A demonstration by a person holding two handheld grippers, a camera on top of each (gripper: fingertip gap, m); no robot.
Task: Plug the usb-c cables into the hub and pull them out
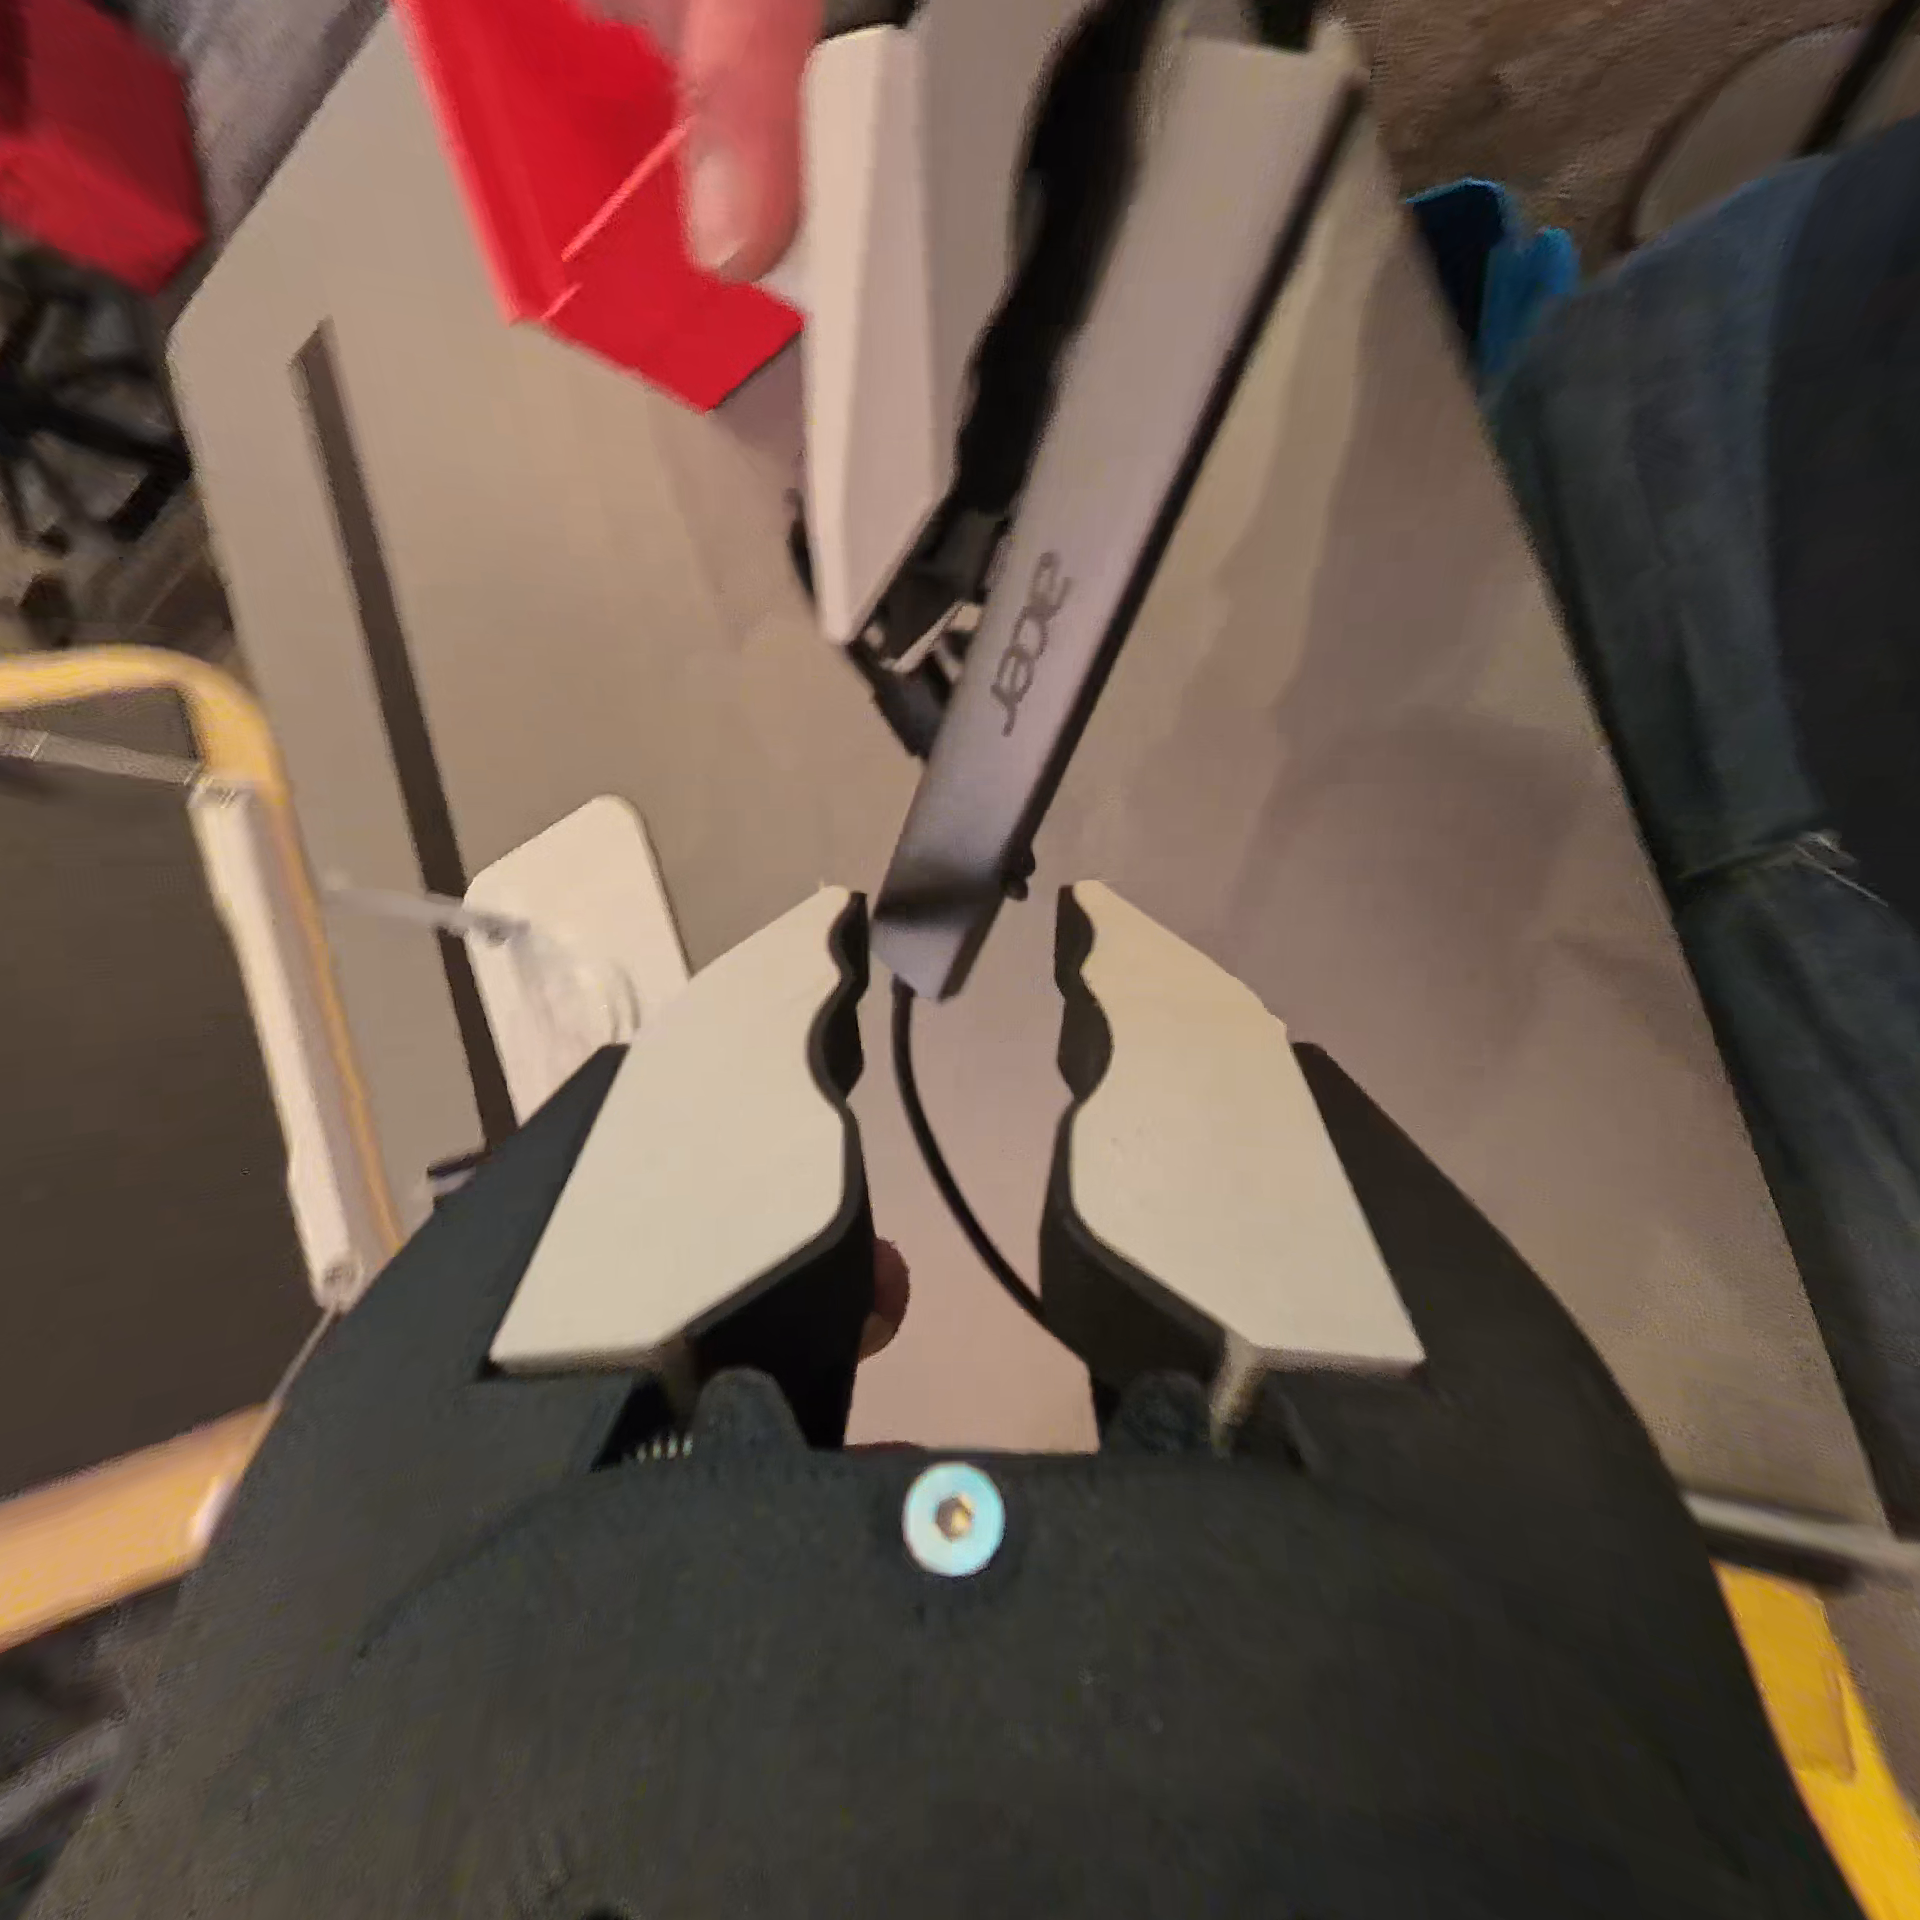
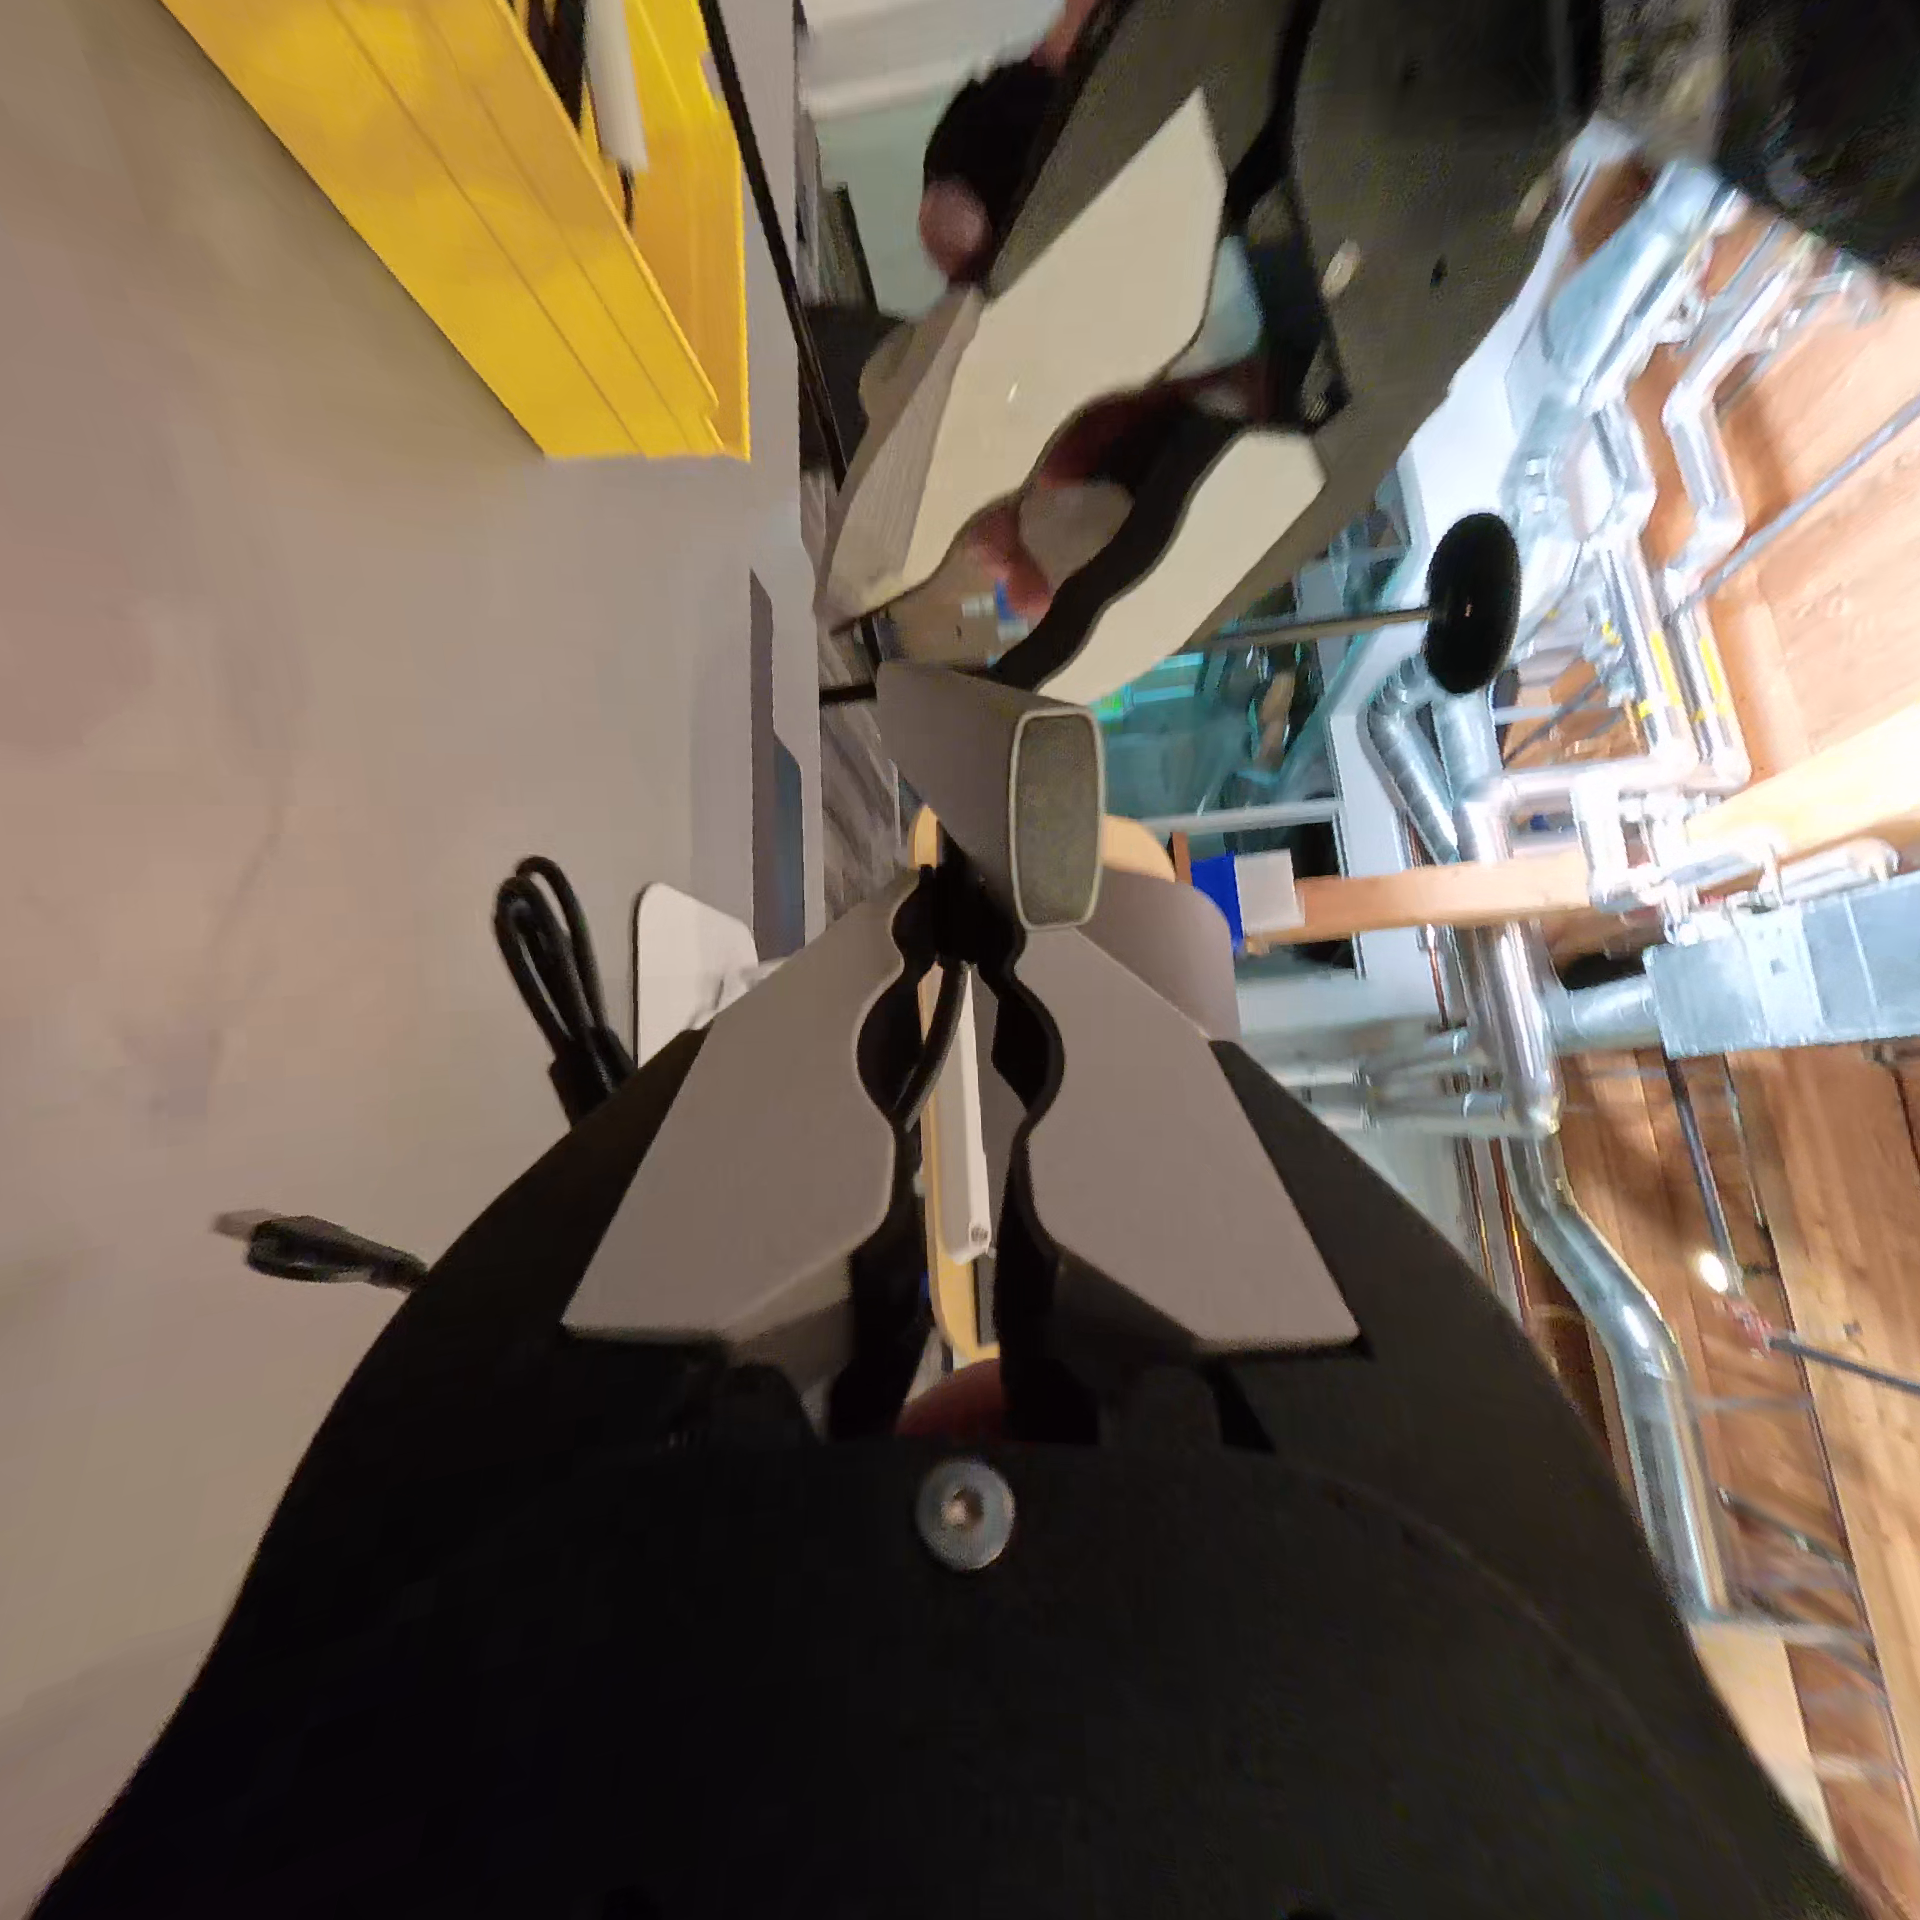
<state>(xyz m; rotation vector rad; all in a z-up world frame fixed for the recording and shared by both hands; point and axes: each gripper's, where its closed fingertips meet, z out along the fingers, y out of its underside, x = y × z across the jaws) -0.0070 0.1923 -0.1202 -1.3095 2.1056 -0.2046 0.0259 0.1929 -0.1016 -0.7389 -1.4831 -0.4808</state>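
The dark grey hub is up off the grey table, slanting from the upper right down to my left gripper. That gripper is open; the hub's near end sits between its fingertips, close to the left finger. A thin black cable runs from that end down between the fingers. My right gripper is shut on a black USB-C plug at the hub's side, its cable trailing back between the fingers. The left gripper shows open above the hub. The right gripper shows beside the hub.
A coiled black cable and a loose plug lie on the table beside a white device. A yellow panel lies farther off. A wooden chair frame stands left, a person's leg right. Left tips to right tips: about 4 centimetres. From either gripper's tips it is about 30 centimetres to the yellow panel.
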